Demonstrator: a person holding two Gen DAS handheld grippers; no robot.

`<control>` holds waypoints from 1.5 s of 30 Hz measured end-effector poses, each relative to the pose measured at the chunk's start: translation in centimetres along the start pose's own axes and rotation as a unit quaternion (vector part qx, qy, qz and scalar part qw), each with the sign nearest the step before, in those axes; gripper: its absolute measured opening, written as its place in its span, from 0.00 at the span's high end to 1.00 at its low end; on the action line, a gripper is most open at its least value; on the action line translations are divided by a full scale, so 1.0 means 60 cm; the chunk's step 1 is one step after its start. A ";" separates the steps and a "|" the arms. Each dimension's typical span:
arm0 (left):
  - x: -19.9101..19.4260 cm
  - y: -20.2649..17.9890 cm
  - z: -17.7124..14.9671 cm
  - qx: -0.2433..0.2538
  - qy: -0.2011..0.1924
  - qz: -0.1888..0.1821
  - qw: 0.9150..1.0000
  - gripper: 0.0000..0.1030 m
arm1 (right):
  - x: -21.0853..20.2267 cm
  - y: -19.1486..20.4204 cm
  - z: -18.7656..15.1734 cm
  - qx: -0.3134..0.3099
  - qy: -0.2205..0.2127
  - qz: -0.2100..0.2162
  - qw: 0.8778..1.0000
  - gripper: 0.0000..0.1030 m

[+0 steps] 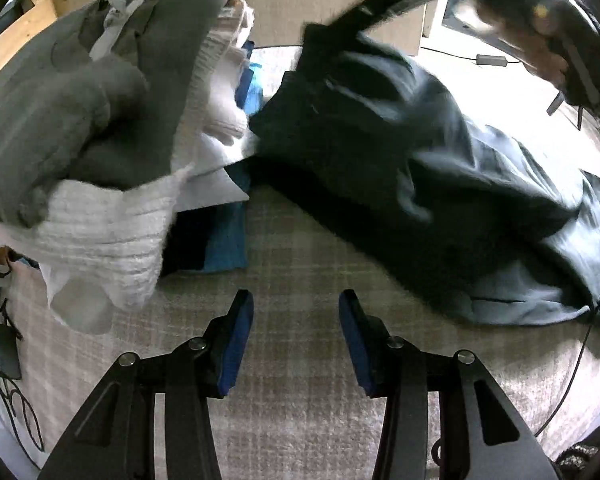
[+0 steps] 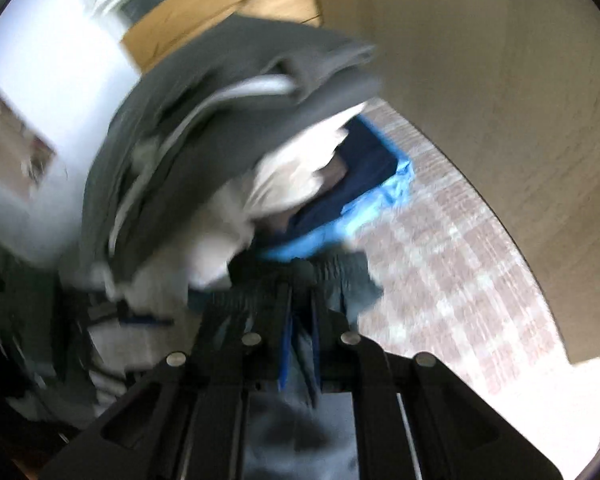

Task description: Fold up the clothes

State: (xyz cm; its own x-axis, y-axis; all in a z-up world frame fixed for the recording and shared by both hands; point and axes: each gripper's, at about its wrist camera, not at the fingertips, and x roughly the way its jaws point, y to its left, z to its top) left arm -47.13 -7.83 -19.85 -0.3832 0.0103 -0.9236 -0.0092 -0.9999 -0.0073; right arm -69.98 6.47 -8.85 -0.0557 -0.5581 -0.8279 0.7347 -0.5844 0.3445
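Left wrist view: left gripper (image 1: pixel 296 340) spread, empty, above the checked cover (image 1: pixel 300 420); dark garment (image 1: pixel 400 152) raised at right. Right wrist view: right gripper (image 2: pixel 300 344) pinching that garment's edge. Step: spreading it; next, lay it flat

Counts, placed relative to the heap of clothes (image 1: pixel 100 120). Heap: one, holding at least four garments: one grey sweatshirt (image 1: pixel 60 92) on top, one white knit (image 1: pixel 108 224) below it, one further white piece (image 1: pixel 220 112) at the heap's right, one blue garment (image 1: pixel 228 240) at its base. Right of the heap: one dark blue-grey garment (image 1: pixel 440 184). Under everything: one checked cover (image 1: pixel 300 360). Grippers: two, the left gripper (image 1: pixel 296 344) in front of the heap and the right gripper (image 2: pixel 300 344), each with two fingers. Cables: one at the heap's lower left (image 1: pixel 12 392), one beyond the dark garment (image 1: pixel 580 360).
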 end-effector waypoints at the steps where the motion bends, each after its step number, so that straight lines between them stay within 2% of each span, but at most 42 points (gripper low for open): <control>1: 0.001 0.000 -0.001 0.000 0.002 0.000 1.000 0.58 | 0.009 -0.010 0.007 0.011 -0.001 0.004 1.000 0.92; 5: 0.001 0.005 -0.006 0.003 0.006 0.005 1.000 0.59 | 0.042 -0.044 0.001 0.036 0.018 0.008 0.999 0.92; 7: 0.002 0.008 -0.008 0.002 0.008 0.003 1.000 0.59 | 0.042 -0.055 -0.010 0.041 0.018 -0.010 0.999 0.91; 9: 0.005 0.009 -0.009 0.003 0.012 0.005 1.000 0.59 | 0.041 -0.059 -0.017 0.041 0.019 -0.021 0.999 0.86; 10: 0.007 0.010 -0.010 0.003 0.014 0.005 1.000 0.59 | 0.042 -0.059 -0.017 0.044 0.022 -0.009 0.999 0.80; 12: 0.008 0.010 -0.009 0.002 0.016 0.004 1.000 0.59 | 0.045 -0.052 -0.011 0.030 0.024 -0.012 0.999 0.62; 13: 0.008 0.010 -0.009 0.003 0.017 0.004 1.000 0.59 | 0.048 -0.045 -0.007 0.015 0.023 -0.022 0.999 0.47; 14: 0.007 0.011 -0.008 0.003 0.017 0.005 1.000 0.59 | 0.051 -0.039 -0.003 0.000 0.022 -0.031 0.999 0.43; 16: 0.004 0.010 -0.008 0.004 0.016 0.007 1.000 0.59 | 0.068 -0.027 0.006 -0.032 0.031 -0.041 0.998 0.43; 19: -0.001 0.011 -0.010 0.004 0.015 0.010 1.000 0.59 | 0.101 -0.023 0.015 -0.043 0.054 -0.005 0.998 0.43; 20: -0.002 0.012 -0.012 0.002 0.015 0.010 1.000 0.59 | 0.105 -0.019 0.016 -0.050 0.048 0.002 0.998 0.42; 21: -0.003 0.013 -0.014 0.001 0.015 0.011 1.000 0.59 | 0.110 -0.015 0.015 -0.055 0.050 0.017 0.997 0.43; 22: -0.004 0.014 -0.016 -0.001 0.016 0.011 1.000 0.59 | 0.110 -0.012 0.014 -0.060 0.045 0.023 0.997 0.49; 23: -0.005 0.015 -0.017 -0.003 0.016 0.011 1.000 0.59 | 0.112 -0.010 0.012 -0.056 0.051 0.038 0.996 0.67; 25: -0.007 0.017 -0.019 -0.008 0.017 0.010 1.000 0.59 | 0.104 -0.004 0.006 -0.049 0.048 0.052 0.996 0.83; 29: -0.031 0.025 -0.018 -0.022 0.005 0.002 1.000 0.59 | 0.060 0.022 -0.013 -0.056 0.021 0.047 0.997 0.84; 32: -0.068 0.032 -0.012 -0.024 -0.016 -0.005 1.000 0.58 | 0.002 0.055 -0.033 -0.066 -0.009 0.035 0.997 0.85; 34: -0.102 0.036 -0.002 -0.014 -0.033 -0.024 0.999 0.58 | -0.048 0.088 -0.061 -0.084 -0.026 0.036 0.996 0.85; 38: -0.153 0.027 0.024 0.051 -0.040 -0.070 0.995 0.57 | -0.109 0.134 -0.082 -0.131 -0.040 0.047 0.989 0.85; 41: -0.173 0.008 0.038 0.124 -0.032 -0.060 0.990 0.56 | -0.130 0.135 -0.055 -0.151 -0.036 0.057 0.986 0.85; 44: -0.184 -0.008 0.079 0.183 -0.042 -0.068 0.980 0.55 | -0.165 0.150 -0.070 -0.163 -0.028 0.068 0.984 0.84; 45: -0.187 -0.013 0.095 0.202 -0.047 -0.073 0.976 0.52 | -0.172 0.161 -0.082 -0.166 -0.026 0.074 0.983 0.84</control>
State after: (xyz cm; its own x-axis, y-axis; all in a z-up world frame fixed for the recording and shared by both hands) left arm -48.05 -7.12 -7.28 -0.4327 0.1713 -0.8851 -0.4254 -0.9044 0.0330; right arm -59.01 9.47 0.84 0.0400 -0.6564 -0.7533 0.9170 -0.2754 0.2886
